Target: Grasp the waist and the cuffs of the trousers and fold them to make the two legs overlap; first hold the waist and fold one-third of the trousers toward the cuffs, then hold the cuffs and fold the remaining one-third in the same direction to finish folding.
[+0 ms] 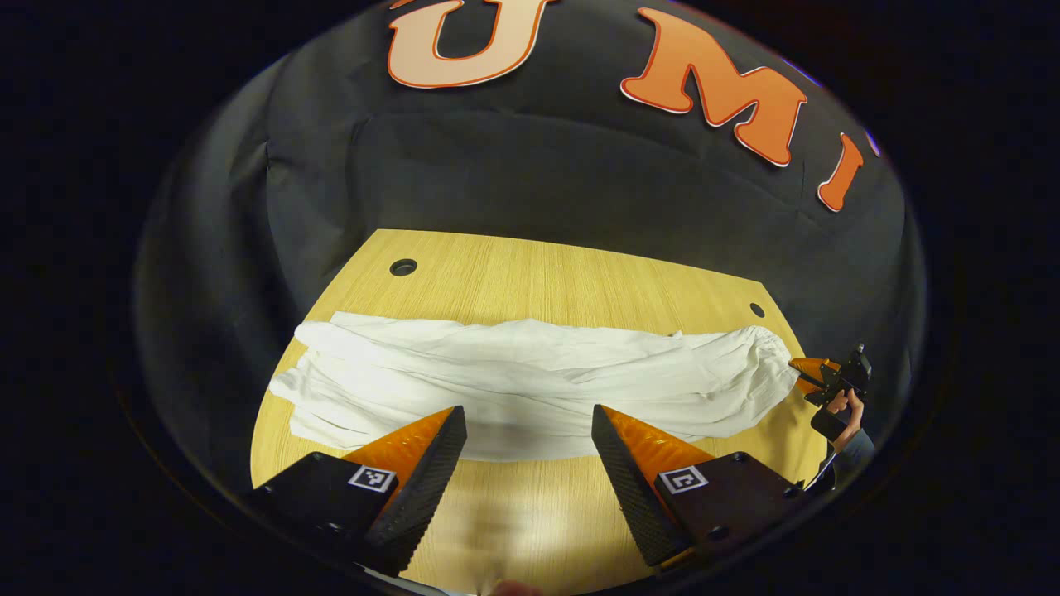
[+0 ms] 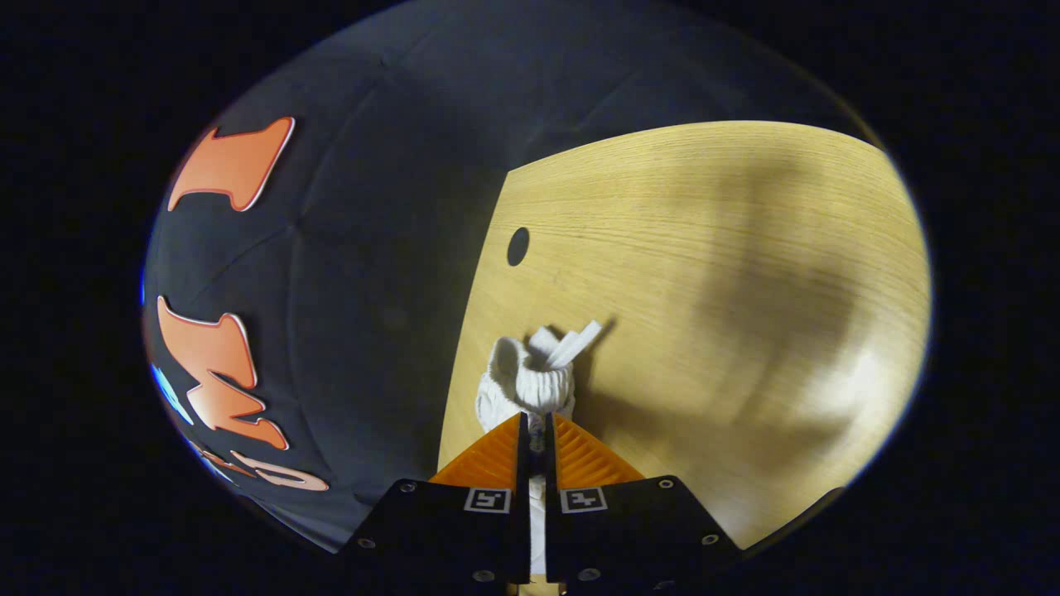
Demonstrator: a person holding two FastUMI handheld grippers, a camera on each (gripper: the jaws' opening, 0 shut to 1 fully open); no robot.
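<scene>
White trousers (image 1: pixel 530 372) lie crumpled lengthwise across the wooden table (image 1: pixel 538 265), cuffs (image 1: pixel 302 372) to the left and the gathered waist (image 1: pixel 766 348) to the right. My left gripper (image 1: pixel 527 411) hovers open over the trousers' near edge at mid-length, with nothing between its fingers. At the waist end, my right gripper (image 1: pixel 816 374) is held by a hand (image 1: pixel 845 407). In the right gripper view, the right gripper (image 2: pixel 537 418) is shut on the elastic waist (image 2: pixel 530 381), with a flat drawstring (image 2: pixel 575 343) sticking out beyond it.
The table has round holes near its far corners (image 1: pixel 403 266) (image 1: pixel 757 310) (image 2: pixel 517 246). Black cloth wall rises behind the table. Bare wood (image 2: pixel 729 273) stretches beyond the waist in the right gripper view.
</scene>
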